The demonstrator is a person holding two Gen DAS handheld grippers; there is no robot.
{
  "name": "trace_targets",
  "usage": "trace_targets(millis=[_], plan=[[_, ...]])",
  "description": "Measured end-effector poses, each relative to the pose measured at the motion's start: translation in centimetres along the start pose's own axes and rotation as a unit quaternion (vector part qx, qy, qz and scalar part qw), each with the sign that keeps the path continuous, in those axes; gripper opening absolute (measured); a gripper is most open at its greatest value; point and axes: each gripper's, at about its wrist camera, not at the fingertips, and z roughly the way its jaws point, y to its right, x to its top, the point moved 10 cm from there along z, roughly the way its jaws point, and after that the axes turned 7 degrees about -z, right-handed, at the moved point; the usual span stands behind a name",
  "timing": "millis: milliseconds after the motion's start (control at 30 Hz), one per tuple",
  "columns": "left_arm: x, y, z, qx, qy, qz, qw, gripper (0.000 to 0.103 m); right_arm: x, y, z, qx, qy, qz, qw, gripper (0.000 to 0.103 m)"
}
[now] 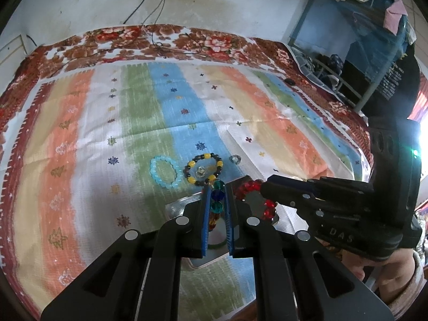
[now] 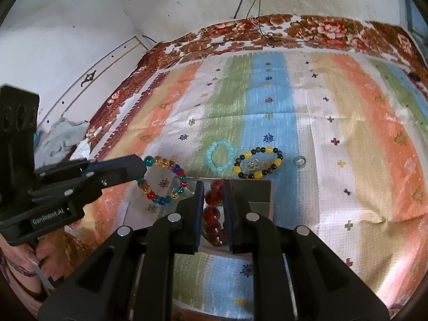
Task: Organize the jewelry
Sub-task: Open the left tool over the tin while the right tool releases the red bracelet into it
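Observation:
My left gripper [image 1: 216, 191] is shut on a multicolour bead bracelet [image 1: 216, 200], which hangs over the left edge of a shiny metal tray [image 1: 176, 206]; it also shows in the right wrist view [image 2: 160, 184]. My right gripper [image 2: 213, 187] is shut on a red bead bracelet [image 2: 212, 208] above the tray [image 2: 256, 195]; the red bracelet also shows in the left wrist view [image 1: 254, 195]. On the striped cloth beyond lie a light-blue bracelet [image 2: 220, 157], a yellow-and-black bracelet [image 2: 258, 161] around a small charm [image 2: 252, 164], and a small silver ring [image 2: 300, 161].
The striped cloth [image 2: 347, 133] covers a bed with a floral blanket border [image 2: 294, 26]. Cables [image 2: 251, 0] hang down the back wall. A blue rack with clothes [image 1: 361, 26] stands at the right of the bed.

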Motion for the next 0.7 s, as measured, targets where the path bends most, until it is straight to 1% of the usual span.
trace_targets(millis=[33, 67, 100, 133, 167, 333, 500, 700], plan=[[0.0, 0.0, 0.1, -0.001, -0.001, -0.002, 1.0000, 0.010, 0.2, 0.2, 0.0, 0.001, 0.003, 0.005, 1.000, 0.020], [0.1, -0.2, 0.1, -0.001, 0.000, -0.007, 1.0000, 0.013, 0.4, 0.4, -0.2, 0.000, 0.006, 0.008, 1.000, 0.031], [0.1, -0.3, 0.1, -0.001, 0.000, -0.010, 1.0000, 0.023, 0.5, 0.7, -0.3, -0.003, 0.010, 0.011, 1.000, 0.040], [0.2, -0.5, 0.2, -0.001, 0.000, -0.013, 0.9999, 0.026, 0.6, 1.0, -0.4, -0.004, 0.010, 0.014, 1.000, 0.042], [0.3, -0.7, 0.1, 0.002, 0.001, -0.014, 0.9999, 0.029, 0.7, 1.4, -0.4, -0.005, 0.009, 0.020, 1.000, 0.042], [0.4, -1.4, 0.2, 0.010, 0.002, -0.022, 0.9997, 0.029, 0.6, 2.5, -0.1, -0.004, 0.002, 0.042, 0.999, 0.042], [0.5, -1.8, 0.4, 0.014, 0.000, -0.024, 0.9996, 0.031, 0.8, 3.0, -0.2, -0.008, 0.003, 0.044, 0.999, 0.042], [0.7, -2.8, 1.1, 0.026, -0.006, -0.028, 0.9993, 0.033, 0.8, 4.5, 0.4, -0.022, -0.009, 0.055, 0.998, 0.042]])
